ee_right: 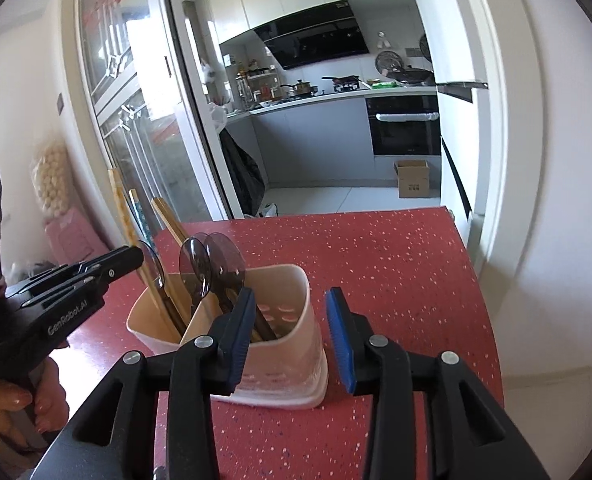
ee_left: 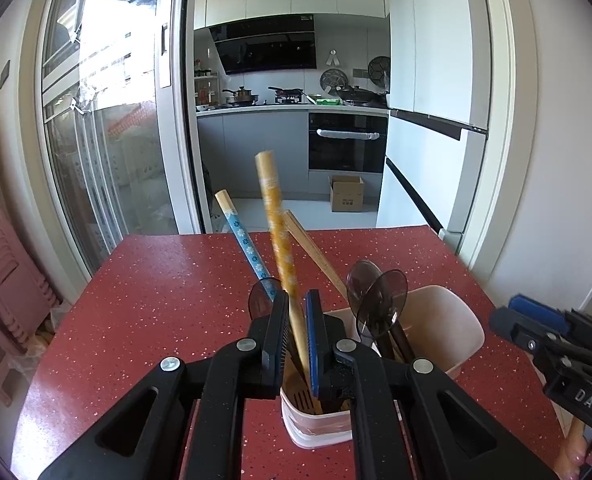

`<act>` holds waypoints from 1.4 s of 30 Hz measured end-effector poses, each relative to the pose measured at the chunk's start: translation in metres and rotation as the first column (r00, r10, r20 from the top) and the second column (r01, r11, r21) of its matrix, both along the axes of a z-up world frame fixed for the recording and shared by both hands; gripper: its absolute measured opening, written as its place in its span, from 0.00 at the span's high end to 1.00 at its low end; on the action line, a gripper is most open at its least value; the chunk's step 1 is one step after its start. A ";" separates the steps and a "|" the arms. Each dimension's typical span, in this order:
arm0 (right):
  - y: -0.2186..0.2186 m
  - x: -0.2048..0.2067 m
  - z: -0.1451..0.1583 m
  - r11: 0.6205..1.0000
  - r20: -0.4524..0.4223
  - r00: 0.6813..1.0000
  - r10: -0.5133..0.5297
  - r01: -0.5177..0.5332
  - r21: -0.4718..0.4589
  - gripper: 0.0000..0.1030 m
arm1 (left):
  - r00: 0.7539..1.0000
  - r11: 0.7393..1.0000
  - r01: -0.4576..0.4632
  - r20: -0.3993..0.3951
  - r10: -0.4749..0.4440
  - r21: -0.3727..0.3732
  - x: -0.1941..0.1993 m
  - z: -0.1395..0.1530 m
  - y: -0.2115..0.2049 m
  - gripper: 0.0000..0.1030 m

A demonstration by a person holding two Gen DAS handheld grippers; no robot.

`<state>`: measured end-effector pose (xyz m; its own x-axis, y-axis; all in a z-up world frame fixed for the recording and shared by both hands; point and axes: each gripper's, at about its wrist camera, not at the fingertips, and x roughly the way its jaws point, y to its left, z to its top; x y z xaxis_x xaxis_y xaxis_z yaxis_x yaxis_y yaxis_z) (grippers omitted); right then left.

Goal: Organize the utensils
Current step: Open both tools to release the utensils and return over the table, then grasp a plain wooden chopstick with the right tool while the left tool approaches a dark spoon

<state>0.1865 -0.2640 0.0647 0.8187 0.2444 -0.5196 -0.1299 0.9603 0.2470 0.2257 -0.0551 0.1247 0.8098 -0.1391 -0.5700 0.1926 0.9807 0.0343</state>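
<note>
- Utensil holder [ee_left: 448,320]: pale pink plastic caddy, two compartments, standing upright on the red speckled table [ee_left: 156,280]. From the right wrist view it [ee_right: 280,344] sits near the table's front-left part.
- Yellow chopstick [ee_left: 274,216]: patterned orange-yellow stick, nearly upright and slightly blurred, its lower end inside the holder's narrower compartment. It passes between the left gripper's two pads.
- Left gripper [ee_left: 296,308]: black frame, blue pad on one finger; fingers drawn narrowly together about the yellow chopstick. Whether the pads press on it or leave a sliver of gap cannot be told (the shaft fills most of the space). Seen side-on in the right wrist view [ee_right: 136,256], above the holder's left end.
- Blue chopstick [ee_left: 244,244]: blue with white flowers and a pale top, leaning left out of the same compartment.
- Wooden chopsticks [ee_left: 316,252]: plain, pale brown, leaning away toward the far side, in the holder beside the patterned ones.
- Spoons [ee_left: 376,296]: translucent smoky-brown, bowls upward, handles down in the holder; two overlap at the divider, a third bowl [ee_left: 262,294] shows just left of the left gripper's finger.
- Right gripper [ee_right: 290,312]: released, fingers spread wide, straddling the holder's near right corner; one blue pad [ee_right: 242,336] lies over the holder's front wall, though contact cannot be told, and the other stands clear to the right.
- Cardboard box [ee_right: 412,178]: on the kitchen floor beyond the table, below the oven [ee_right: 404,124].
</note>
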 end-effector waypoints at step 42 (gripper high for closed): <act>0.076 -0.070 -0.092 0.976 -0.652 0.739 0.168 -0.030 0.218 0.18 | 0.926 0.968 -0.249 -0.287 0.244 0.019 -0.111 -0.158 0.109 0.00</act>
<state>0.1170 -0.1883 -0.0276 0.2482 0.4496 -0.8581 0.0418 0.8800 0.4732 0.1144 0.0544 -0.0334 0.6234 0.0317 -0.7812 -0.0559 0.9984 -0.0041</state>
